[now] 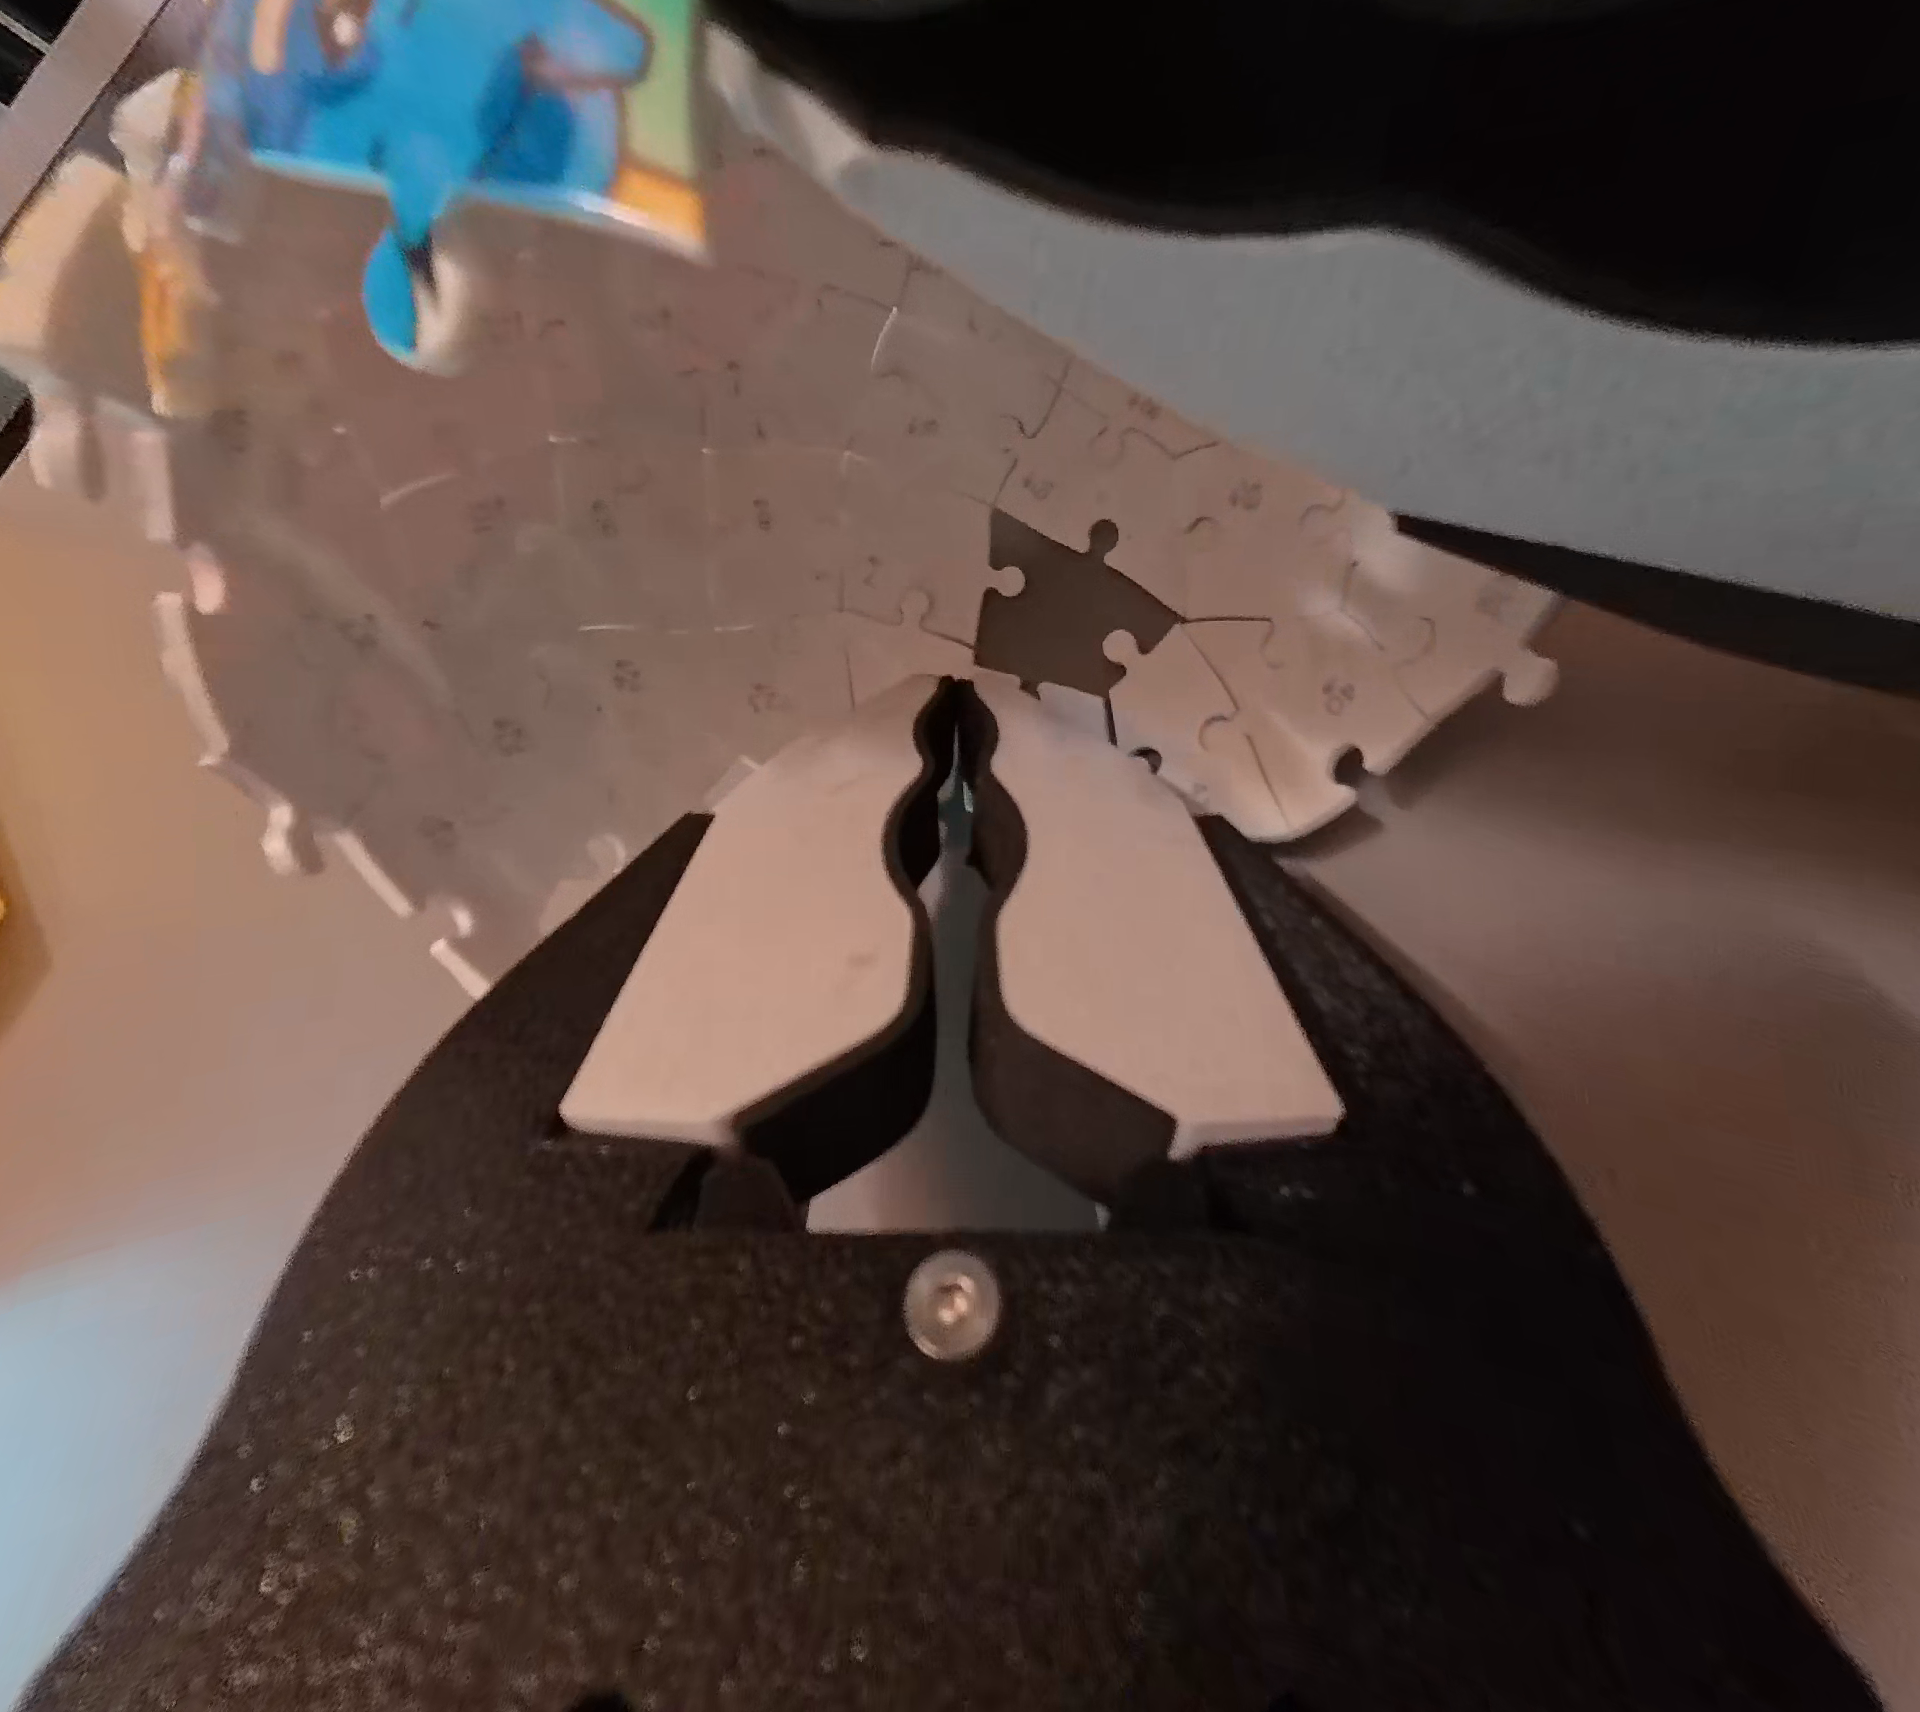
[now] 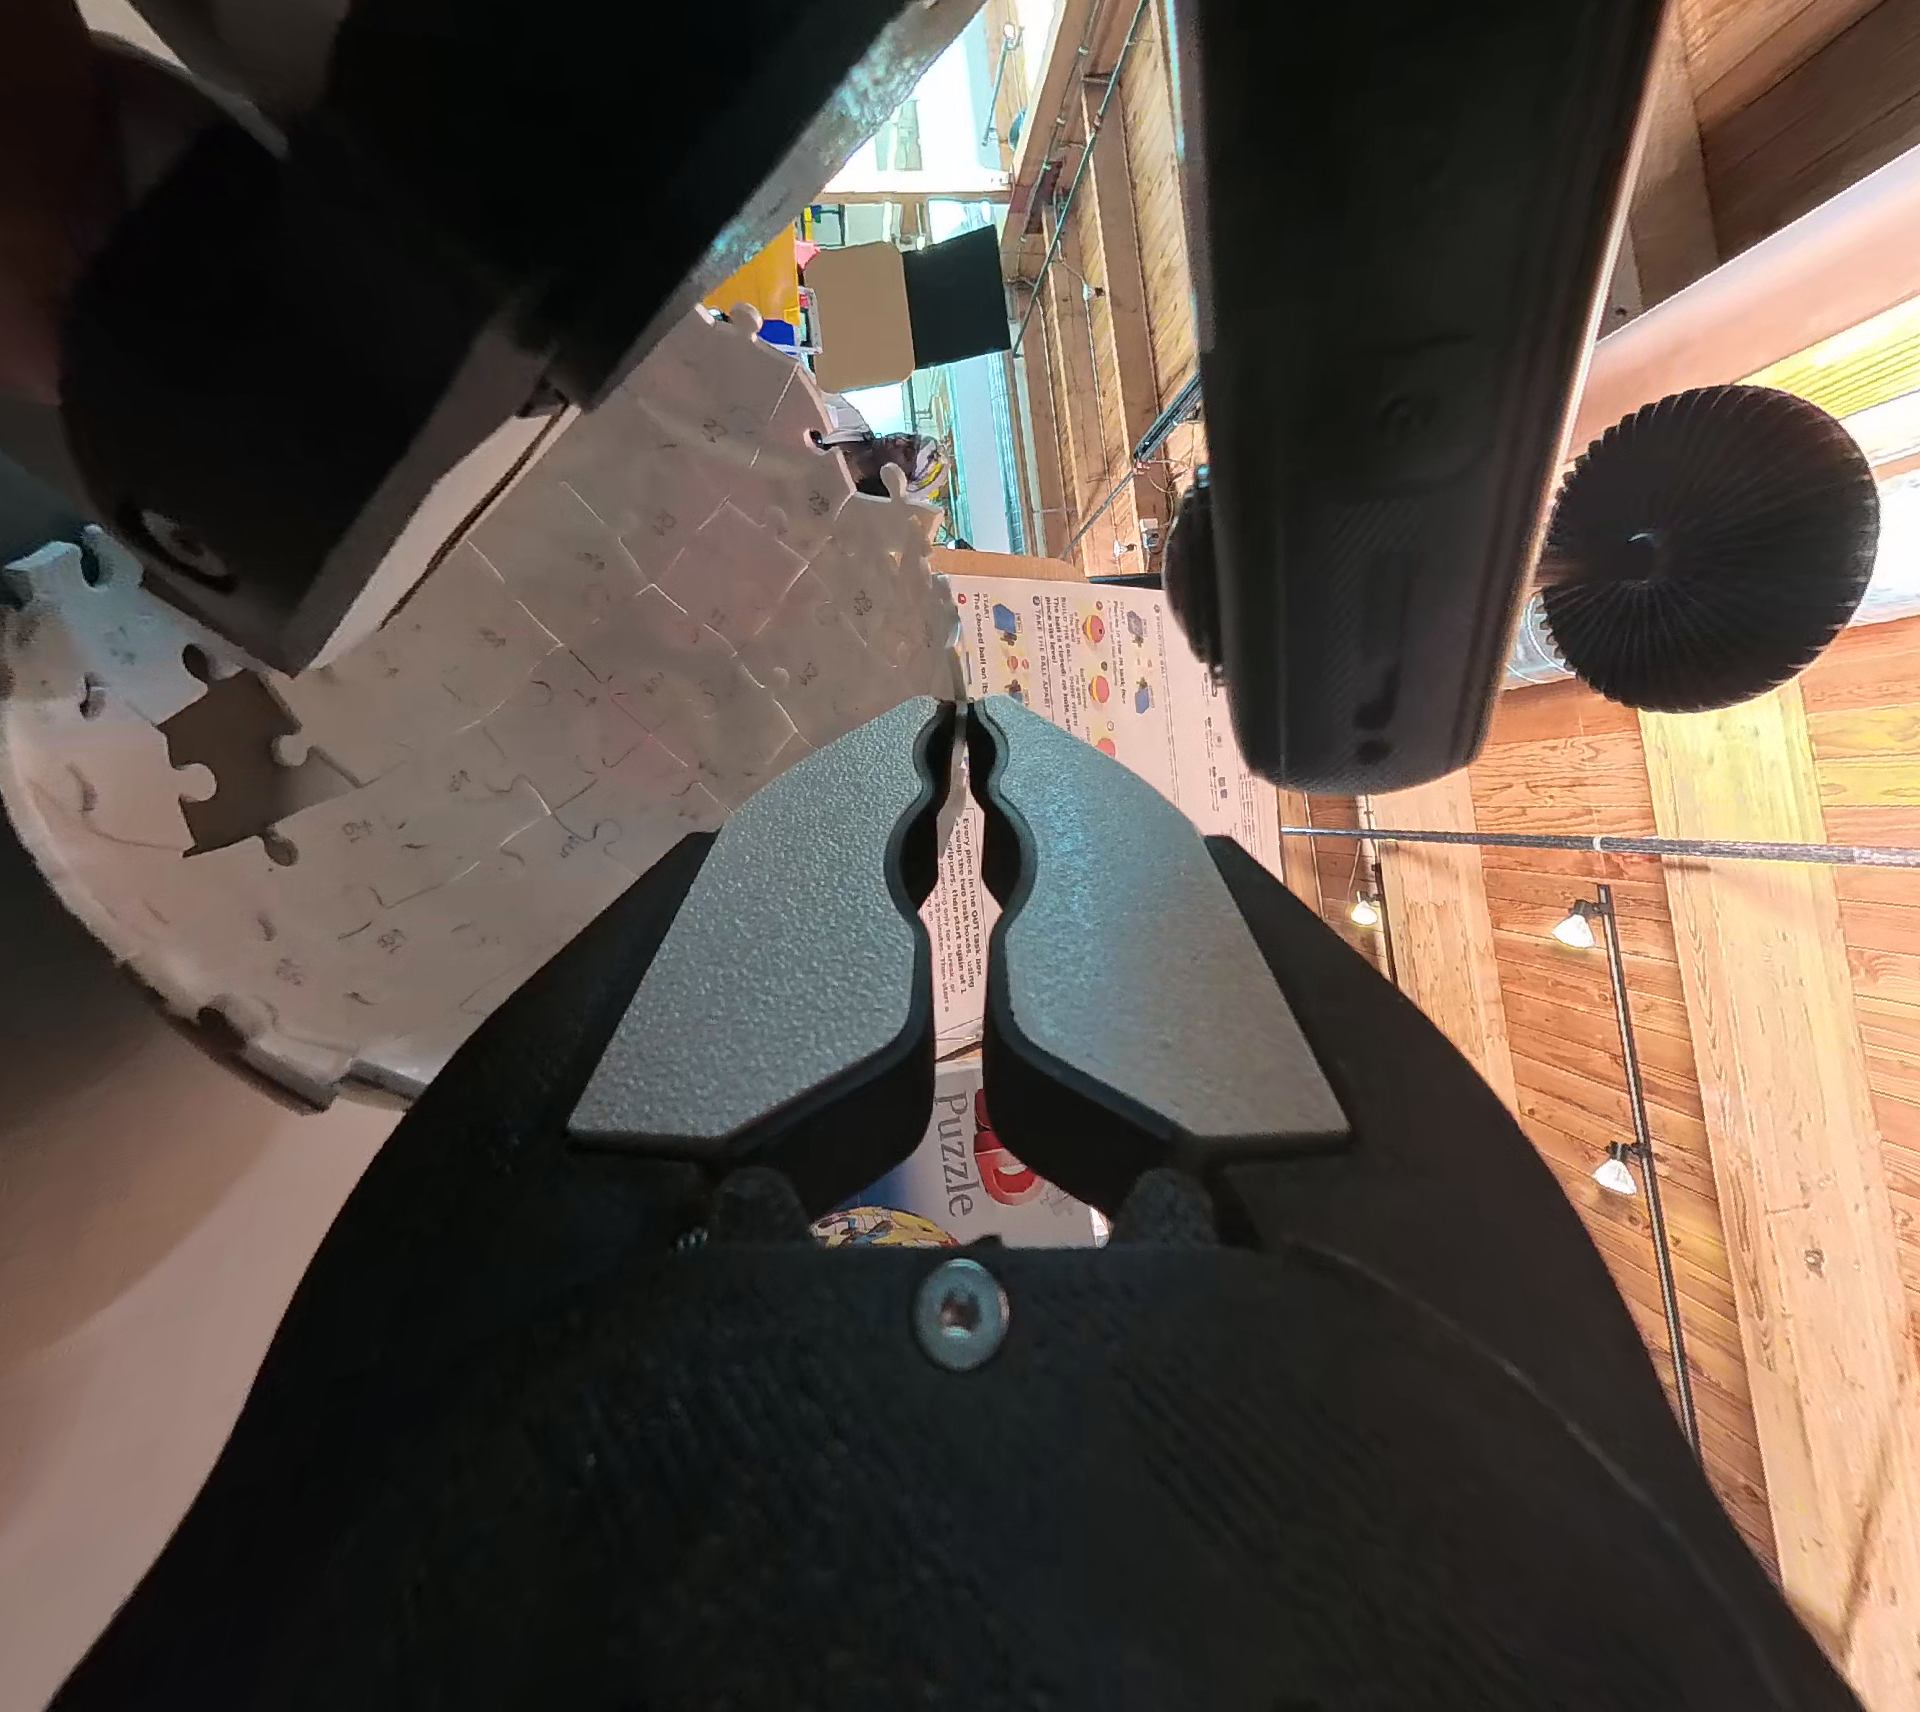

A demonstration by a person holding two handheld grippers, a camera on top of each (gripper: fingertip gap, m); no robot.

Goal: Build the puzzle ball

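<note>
1. Now I see two grippers. My left gripper pinches the puzzle ball edge.
2. My right gripper pinches its other edge.
3. One hole shows.

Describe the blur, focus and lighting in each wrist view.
Left wrist view: the left hand-held gripper and the missing-piece gap are sharp, while the blue printed pieces and the other gripper overhead are smeared; warm, dim light. Right wrist view: crisp puzzle shell, wide-angle bending at the edges, a bright blown-out background and a dark silhouetted gripper above.
</note>
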